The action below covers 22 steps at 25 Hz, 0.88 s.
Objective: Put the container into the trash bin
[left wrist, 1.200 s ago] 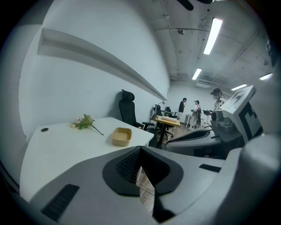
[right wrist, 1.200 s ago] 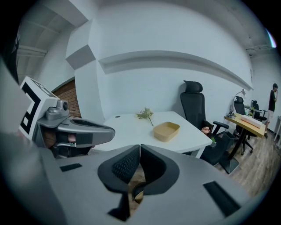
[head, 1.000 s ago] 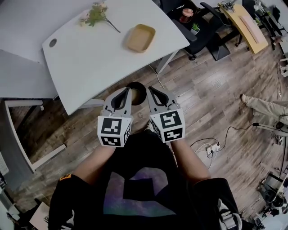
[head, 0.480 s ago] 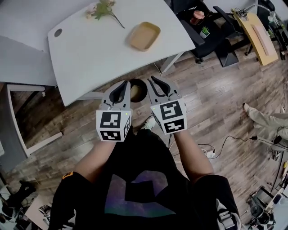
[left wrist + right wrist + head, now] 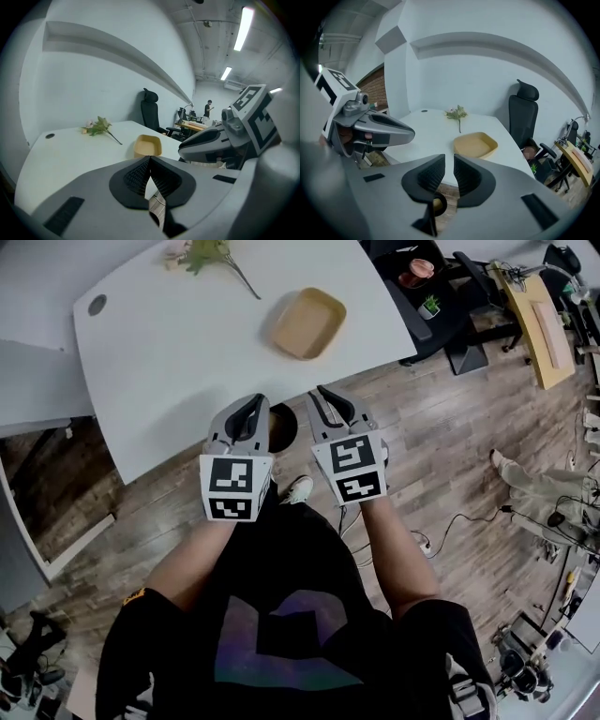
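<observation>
The tan container (image 5: 309, 322) lies empty on the white table (image 5: 169, 352), ahead of both grippers; it also shows in the left gripper view (image 5: 147, 145) and the right gripper view (image 5: 476, 144). A dark round trash bin (image 5: 282, 427) stands on the floor at the table's near edge, between the two grippers, and peeks out under the right jaws (image 5: 437, 204). My left gripper (image 5: 251, 404) is shut and holds nothing. My right gripper (image 5: 325, 396) is shut too, with only a thin slit between its pads. Both hover short of the table edge.
A flower sprig (image 5: 208, 254) lies at the table's far side. A black office chair (image 5: 422, 296) and a wooden desk (image 5: 534, 315) stand to the right. Cables (image 5: 450, 521) run over the wooden floor, and a person's leg (image 5: 534, 486) is at the far right.
Both grippers have moved forward toward the table edge and now flank the trash bin more closely. Their jaws have stayed shut.
</observation>
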Each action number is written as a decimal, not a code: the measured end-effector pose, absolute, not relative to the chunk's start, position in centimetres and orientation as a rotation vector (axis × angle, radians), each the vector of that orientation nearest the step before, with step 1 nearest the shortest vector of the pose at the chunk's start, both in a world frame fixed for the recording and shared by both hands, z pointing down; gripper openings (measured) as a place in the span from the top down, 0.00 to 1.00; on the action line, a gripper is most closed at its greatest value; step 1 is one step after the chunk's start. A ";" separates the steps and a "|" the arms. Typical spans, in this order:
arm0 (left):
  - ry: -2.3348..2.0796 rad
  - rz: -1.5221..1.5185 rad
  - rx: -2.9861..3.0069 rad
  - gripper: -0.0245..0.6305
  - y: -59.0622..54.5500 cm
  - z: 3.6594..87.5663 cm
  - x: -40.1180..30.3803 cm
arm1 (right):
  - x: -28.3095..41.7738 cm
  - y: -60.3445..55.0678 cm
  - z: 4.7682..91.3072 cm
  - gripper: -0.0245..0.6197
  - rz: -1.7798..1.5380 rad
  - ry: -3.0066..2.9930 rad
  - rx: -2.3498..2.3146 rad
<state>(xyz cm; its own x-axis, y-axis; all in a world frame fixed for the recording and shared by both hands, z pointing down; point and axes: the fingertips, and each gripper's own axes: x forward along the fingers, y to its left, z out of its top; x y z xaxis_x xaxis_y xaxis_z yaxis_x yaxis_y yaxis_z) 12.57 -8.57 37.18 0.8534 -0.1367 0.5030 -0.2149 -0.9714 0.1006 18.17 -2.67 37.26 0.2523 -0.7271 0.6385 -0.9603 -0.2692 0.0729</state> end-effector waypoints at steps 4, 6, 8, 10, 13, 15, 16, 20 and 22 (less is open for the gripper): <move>-0.256 0.787 2.860 0.95 -10.4 38.5 14.1 | 20.0 -4.6 38.9 0.85 0.680 -1.488 2.012; -0.253 0.797 2.849 0.95 -11.2 39.0 14.7 | 20.8 -5.2 39.7 0.85 0.657 -1.460 1.954; -0.257 0.805 2.841 0.95 -11.9 39.5 15.2 | 21.5 -5.9 40.3 0.85 0.632 -1.442 1.896; -0.274 0.811 2.832 0.95 -12.5 39.8 15.5 | 22.1 -6.6 40.8 0.85 0.617 -1.442 1.848; -0.315 0.828 2.815 0.95 -13.1 40.2 15.8 | 22.6 -7.3 41.5 0.84 0.605 -1.461 1.781; -0.358 0.834 2.800 0.95 -13.4 40.3 15.9 | 22.8 -7.7 42.1 0.84 0.589 -1.484 1.725; -0.391 0.833 2.790 0.95 -13.6 40.3 16.0 | 22.9 -8.0 42.4 0.84 0.571 -1.502 1.689; -0.538 0.823 2.731 0.95 -13.8 40.6 15.9 | 22.9 -8.5 44.2 0.84 0.507 -1.579 1.538; -0.612 0.820 2.698 0.95 -13.4 40.8 15.6 | 22.9 -8.2 45.2 0.84 0.487 -1.604 1.467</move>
<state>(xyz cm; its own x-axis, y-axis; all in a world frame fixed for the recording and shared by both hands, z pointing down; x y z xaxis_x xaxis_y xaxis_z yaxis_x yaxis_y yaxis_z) 15.64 -13.43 40.83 0.7525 -0.3180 0.5767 -0.4622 -0.8788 0.1185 22.90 -8.22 45.16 0.0883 -0.5906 0.8021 -0.9369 0.2242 0.2682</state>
